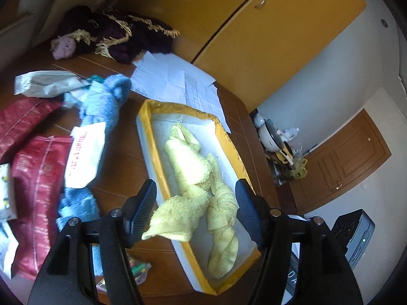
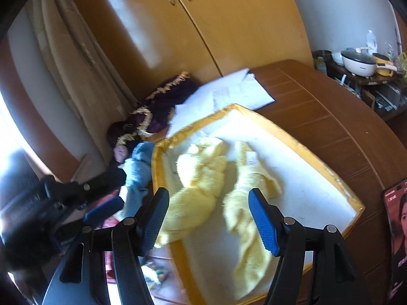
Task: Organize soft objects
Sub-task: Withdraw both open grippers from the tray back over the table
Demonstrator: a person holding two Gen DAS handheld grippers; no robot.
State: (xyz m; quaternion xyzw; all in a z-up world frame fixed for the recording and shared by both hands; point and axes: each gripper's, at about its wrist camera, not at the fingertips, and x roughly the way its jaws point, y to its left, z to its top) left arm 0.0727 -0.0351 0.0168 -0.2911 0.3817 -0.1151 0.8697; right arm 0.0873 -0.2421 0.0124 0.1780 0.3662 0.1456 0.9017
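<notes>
Both grippers: black plastic frames, silver screws, 2 ribbed blue-black jaws each.

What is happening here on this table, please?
A person holds a claw in each hand and is sorting soft things. A yellow towel lies crumpled in a white tray with a yellow rim, one corner hanging over the rim. Both the left claw and the right claw hover open above it, holding nothing. A blue cloth and a dark purple fringed cloth lie outside the tray.

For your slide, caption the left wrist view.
Open left gripper hovers over yellow towel lying in the yellow-rimmed tray.
</notes>
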